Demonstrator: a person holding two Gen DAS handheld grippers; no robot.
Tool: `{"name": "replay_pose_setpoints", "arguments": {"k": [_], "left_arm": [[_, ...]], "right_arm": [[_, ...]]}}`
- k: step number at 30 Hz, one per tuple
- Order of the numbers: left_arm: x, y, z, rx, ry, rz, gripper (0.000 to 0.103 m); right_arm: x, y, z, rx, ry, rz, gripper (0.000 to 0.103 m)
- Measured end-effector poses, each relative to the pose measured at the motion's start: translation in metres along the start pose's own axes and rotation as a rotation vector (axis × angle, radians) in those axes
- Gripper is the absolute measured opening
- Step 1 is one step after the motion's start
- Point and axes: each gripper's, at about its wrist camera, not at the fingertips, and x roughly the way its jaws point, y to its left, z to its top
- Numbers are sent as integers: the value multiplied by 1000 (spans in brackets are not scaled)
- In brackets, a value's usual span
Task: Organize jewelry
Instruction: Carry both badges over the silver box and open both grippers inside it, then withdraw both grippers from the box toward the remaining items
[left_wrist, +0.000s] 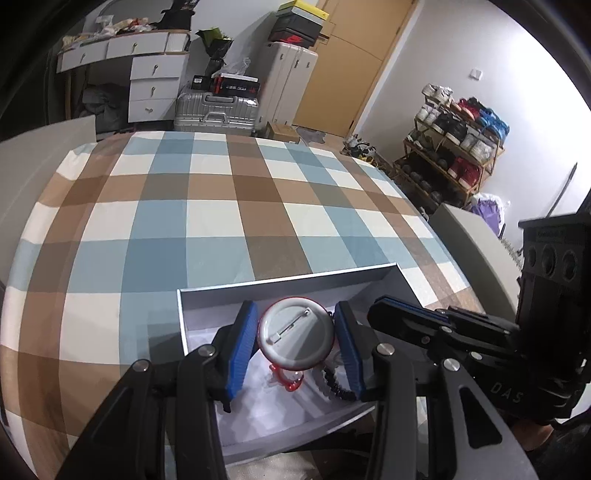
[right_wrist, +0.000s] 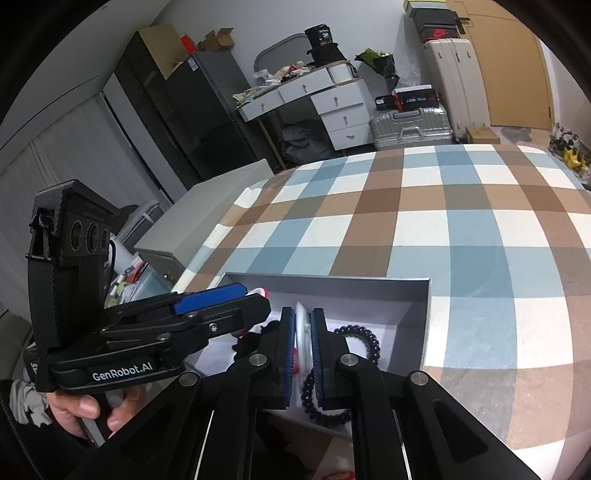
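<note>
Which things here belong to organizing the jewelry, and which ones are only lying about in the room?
For the job: pin badge, held by the left gripper; grey box; black bead bracelet.
Just lying about: silver suitcase; shoe rack; white desk with drawers.

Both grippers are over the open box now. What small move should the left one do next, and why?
Probably lower the left gripper a little and open it. It holds the round badge by its rim, just above the grey box, where a black bead bracelet already lies. The right gripper is shut on a thin white piece.
</note>
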Motion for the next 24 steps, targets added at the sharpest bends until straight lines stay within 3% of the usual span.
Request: {"name": "replay_pose_setpoints", "arguments": {"k": [2,4,6,8,14,16,20,24], "left_arm": [[0,5,0,-21,11,-4,39],[-1,8,-2,-41,25,-12,52],[-5,7,-4,-41,18,-32,54],[-12,6,-6,-32,-11,-4,54],[-30,1,-14,-19,-45,12,55],[-34,-3,-15,-6,-52,30,55],[-46,-12,-19,27,-88,76,57],[-62,-22,-24,68,-152,132,71]], "right_arm": [[-1,-4,0,20,-1,5,9],[-7,-7,0,40,-16,-8,14],[-16,-9,-1,51,-39,-10,20],[-29,-8,-4,55,-74,-21,25],[-68,3,-14,31,-175,-61,54],[-81,10,-17,14,-213,-74,69],[-103,24,-23,-19,-278,-94,79],[-120,34,-27,-32,-332,-108,96]]}}
